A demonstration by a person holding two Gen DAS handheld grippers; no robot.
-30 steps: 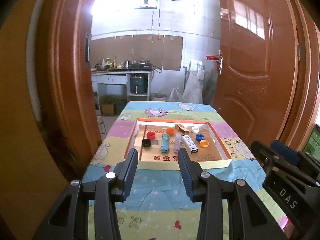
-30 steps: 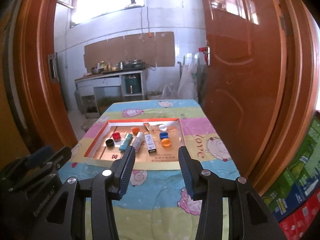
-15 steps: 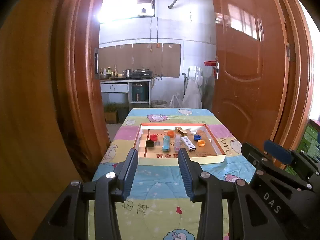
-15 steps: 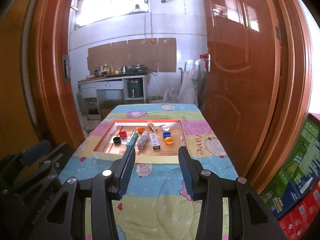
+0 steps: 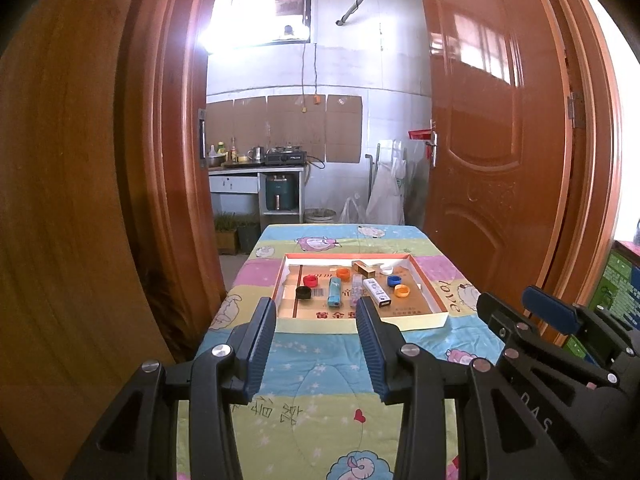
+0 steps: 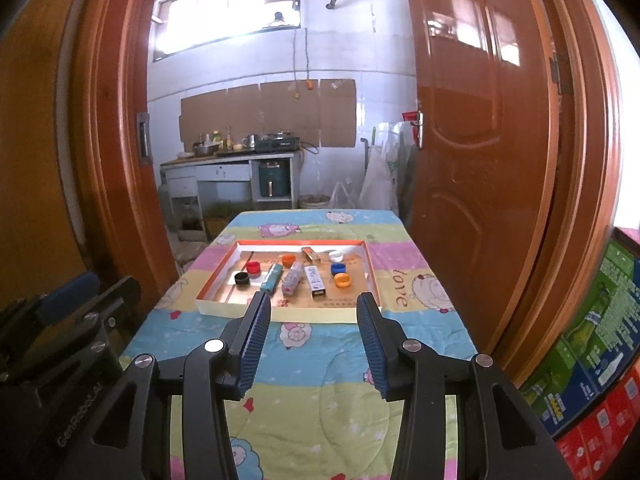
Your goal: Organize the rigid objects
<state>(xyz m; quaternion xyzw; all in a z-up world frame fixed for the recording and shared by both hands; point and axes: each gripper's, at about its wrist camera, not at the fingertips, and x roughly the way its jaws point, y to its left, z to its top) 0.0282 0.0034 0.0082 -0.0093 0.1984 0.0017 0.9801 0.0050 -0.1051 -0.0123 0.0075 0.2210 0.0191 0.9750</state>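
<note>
A shallow cardboard tray [image 5: 438, 305] [image 6: 370, 276] lies mid-table. In it are several bottle caps: black [image 5: 303, 292], red [image 5: 309, 280], two orange [image 5: 402, 291], blue [image 5: 394, 280], white [image 5: 386, 268]. A teal lighter [image 5: 334, 294], a clear small bottle [image 6: 291, 278], a white box [image 5: 377, 293] and a brown box [image 5: 363, 267] lie among them. My left gripper [image 5: 316, 320] and right gripper [image 6: 314, 314] are open and empty, held above the near end of the table, well short of the tray.
The table wears a pastel cartoon quilt [image 5: 320, 392]. Brown wooden doors [image 5: 492, 160] flank it on both sides. A kitchen counter [image 5: 256, 168] stands beyond. Colourful boxes [image 6: 592, 352] are stacked at the right.
Both grippers have pulled back and up from the tray; it now looks smaller and farther. Both stay open and empty.
</note>
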